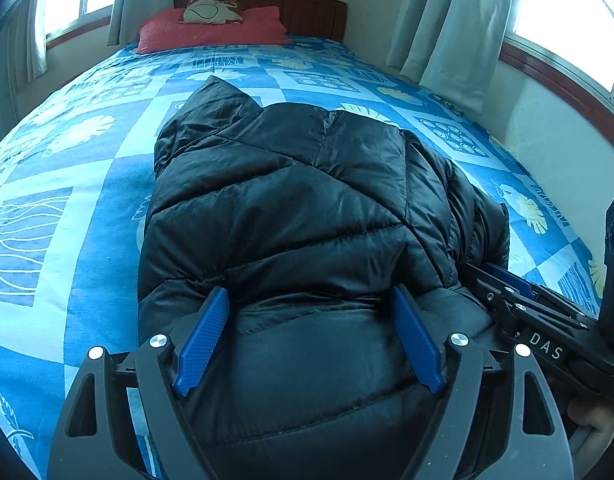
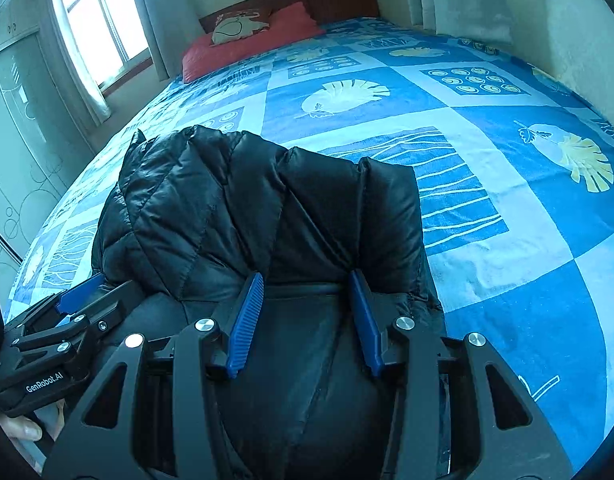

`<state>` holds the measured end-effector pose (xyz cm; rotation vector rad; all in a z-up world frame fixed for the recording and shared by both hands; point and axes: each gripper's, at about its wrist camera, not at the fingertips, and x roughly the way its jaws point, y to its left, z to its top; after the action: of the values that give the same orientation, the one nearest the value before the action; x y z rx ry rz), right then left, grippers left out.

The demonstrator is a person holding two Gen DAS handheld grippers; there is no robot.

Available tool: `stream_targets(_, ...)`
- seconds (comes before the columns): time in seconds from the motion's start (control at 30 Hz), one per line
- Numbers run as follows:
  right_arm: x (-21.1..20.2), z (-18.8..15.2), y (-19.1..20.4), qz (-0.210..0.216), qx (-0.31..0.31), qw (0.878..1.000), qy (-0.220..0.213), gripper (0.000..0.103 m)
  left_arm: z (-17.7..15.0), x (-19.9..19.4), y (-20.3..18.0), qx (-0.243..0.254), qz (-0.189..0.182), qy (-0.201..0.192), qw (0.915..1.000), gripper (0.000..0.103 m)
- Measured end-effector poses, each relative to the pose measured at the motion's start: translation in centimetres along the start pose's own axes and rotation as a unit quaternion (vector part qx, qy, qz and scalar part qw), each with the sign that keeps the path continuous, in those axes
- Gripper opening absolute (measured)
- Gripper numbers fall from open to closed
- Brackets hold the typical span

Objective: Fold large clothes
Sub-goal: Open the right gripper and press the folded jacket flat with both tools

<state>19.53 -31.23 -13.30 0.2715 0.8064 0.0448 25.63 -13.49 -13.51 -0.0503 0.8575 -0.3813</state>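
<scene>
A black puffer jacket (image 1: pixel 299 208) lies bundled on the bed (image 1: pixel 67 184), and both grippers sit at its near edge, side by side. The left gripper (image 1: pixel 309 336) has its blue fingers (image 1: pixel 203 340) spread wide, with the padded fabric bulging up between them; neither pad visibly pinches it, so the gripper is open over the jacket rather than holding it. The right gripper (image 2: pixel 305 320) is narrower but also parted, its blue fingers (image 2: pixel 247 320) pressing into a fold of the same jacket (image 2: pixel 243 216); a ridge of quilted cloth stands between them, and whether they clamp it I cannot tell for sure, though a clear gap remains.

Ahead of the left gripper the jacket runs away to a peaked far edge, and beyond that the blue patterned bedcover stretches free up to a red pillow (image 1: pixel 211 30) and a wooden headboard (image 1: pixel 307 12). To the left gripper's left the cover is wide and bare. To its right is the right gripper (image 1: pixel 539 308), close by at the jacket's right edge.

Right of the right gripper lies a broad open stretch of bedcover reaching the wall. Curtains (image 1: pixel 447 28) hang along that side
</scene>
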Motion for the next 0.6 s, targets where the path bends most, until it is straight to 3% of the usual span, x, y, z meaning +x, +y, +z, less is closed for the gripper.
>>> stream_targets(0.6,-1.4,0.3,0.9,-0.015,-0.016,1.0,-0.011,0.044,0.1,-0.9,-1.2,0.022,0.03,-0.005,0.9993,0.081)
